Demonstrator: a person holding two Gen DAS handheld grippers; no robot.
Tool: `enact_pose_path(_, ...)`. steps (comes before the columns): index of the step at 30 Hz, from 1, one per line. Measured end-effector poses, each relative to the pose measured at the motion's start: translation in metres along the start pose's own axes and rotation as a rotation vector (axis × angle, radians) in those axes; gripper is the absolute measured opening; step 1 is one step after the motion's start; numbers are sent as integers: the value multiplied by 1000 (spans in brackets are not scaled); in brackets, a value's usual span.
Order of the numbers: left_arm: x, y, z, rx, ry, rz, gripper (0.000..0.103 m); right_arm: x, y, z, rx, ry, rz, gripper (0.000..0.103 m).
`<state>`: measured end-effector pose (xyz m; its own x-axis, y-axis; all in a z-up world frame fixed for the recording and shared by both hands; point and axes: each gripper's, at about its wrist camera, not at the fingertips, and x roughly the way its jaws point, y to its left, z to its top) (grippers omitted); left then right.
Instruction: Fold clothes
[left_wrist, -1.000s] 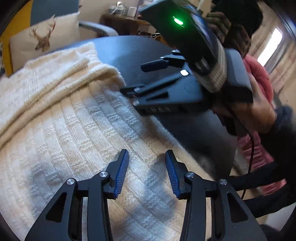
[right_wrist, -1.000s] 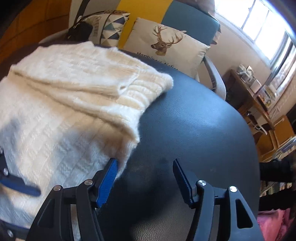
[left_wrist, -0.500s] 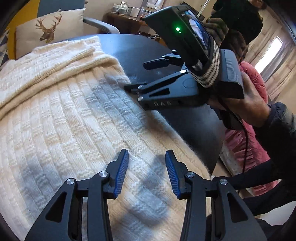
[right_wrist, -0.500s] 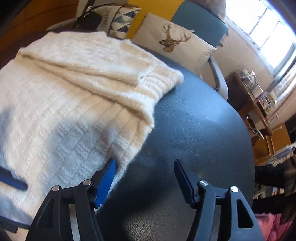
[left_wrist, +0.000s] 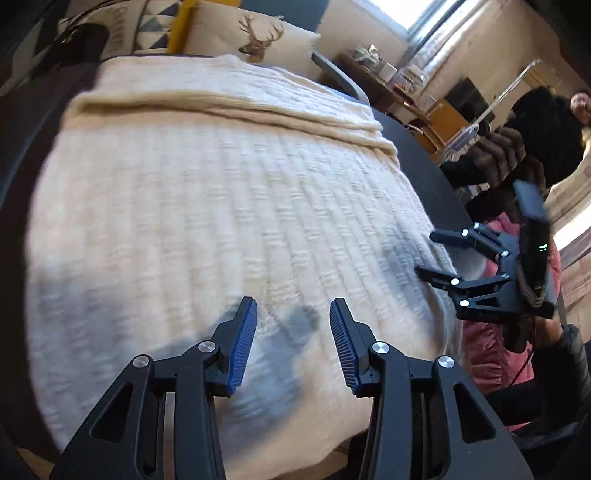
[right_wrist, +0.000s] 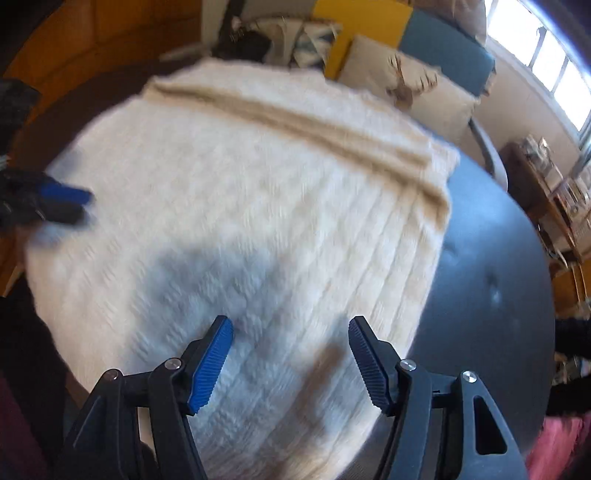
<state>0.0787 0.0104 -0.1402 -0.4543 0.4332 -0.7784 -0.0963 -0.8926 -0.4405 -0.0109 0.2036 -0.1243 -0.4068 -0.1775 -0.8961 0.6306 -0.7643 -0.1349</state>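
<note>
- Cream knit sweater (left_wrist: 221, 206) lies spread flat on the dark round table (left_wrist: 436, 173), covering most of the table top; the sweater serves as the landmark for what follows.
- Nearest, the left gripper (left_wrist: 293, 343) hangs over the sweater's near part, its blue-padded jaws apart with only knit beneath them and nothing between them.
- Just below that gripper, the sweater's near hem runs over the table's near rim.
- The right gripper (right_wrist: 291, 363) hangs over the sweater's near right part, close to its right side edge, jaws wide apart and holding nothing; whether the pads touch the knit cannot be told through the blur.
- In the left wrist view the right gripper shows at the sweater's right edge, held by a hand (left_wrist: 546, 332) in a dark sleeve.
- Right of the sweater's side edge, a broad stretch of bare table lies open, wider toward the far side.
- Left of the sweater, only a narrow dark strip of table shows.
- Across the sweater's far part, a folded band of knit runs side to side, forming a raised ridge (right_wrist: 295, 122).
- Beyond the sweater's far edge stand a deer-print cushion (left_wrist: 255, 37), a patterned cushion (right_wrist: 314, 37) and a grey chair arm (left_wrist: 340, 81).
</note>
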Motion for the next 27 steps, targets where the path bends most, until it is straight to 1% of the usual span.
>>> enact_pose_path(1, -12, 8, -2, -32, -13, -5, 44, -4, -2, 0, 52, -6, 11, 66)
enact_pose_path(3, -32, 9, 3, -93, -61, -42, 44, -11, -6, 1, 157, -18, 32, 66)
enact_pose_path(5, -56, 24, 0, -162, -112, -56, 44, -27, 9, 4, 147, -72, 103, 66)
enact_pose_path(6, -68, 35, -4, -204, -134, -72, 44, -32, 21, 6, 126, -83, 127, 66)
enact_pose_path(7, -79, 45, -8, -245, -153, -91, 44, -34, 34, 6, 111, -91, 132, 66)
enact_pose_path(9, -99, 63, -14, -317, -184, -130, 44, -31, 53, 11, 86, -86, 164, 66)
enact_pose_path(11, -108, 73, -22, -358, -190, -156, 44, -23, 67, 5, 69, -60, 154, 66)
enact_pose_path(13, -109, 77, -30, -365, -175, -178, 44, -12, 74, -4, 58, -19, 146, 66)
enact_pose_path(14, -107, 76, -33, -360, -156, -170, 44, -11, 75, -6, 53, -25, 136, 66)
enact_pose_path(16, -89, 74, -39, -350, -87, -94, 44, -10, 76, -10, 56, -27, 129, 66)
enact_pose_path(17, -79, 75, -43, -351, -57, -65, 44, -10, 76, -11, 60, -24, 131, 66)
enact_pose_path(18, -75, 76, -48, -355, -44, -52, 44, -10, 75, -12, 64, -20, 134, 66)
enact_pose_path(21, -77, 77, -54, -362, -57, -47, 44, -10, 72, -10, 65, -3, 139, 66)
enact_pose_path(23, -80, 70, -48, -333, -81, -38, 44, -20, 68, -4, 79, -27, 160, 66)
enact_pose_path(25, -77, 60, -35, -293, -111, -47, 44, -22, 71, 11, 93, -54, 205, 66)
enact_pose_path(26, -75, 55, -26, -277, -123, -61, 44, -21, 74, 20, 94, -68, 213, 66)
enact_pose_path(27, -72, 50, -18, -262, -134, -58, 44, -20, 76, 29, 97, -78, 219, 66)
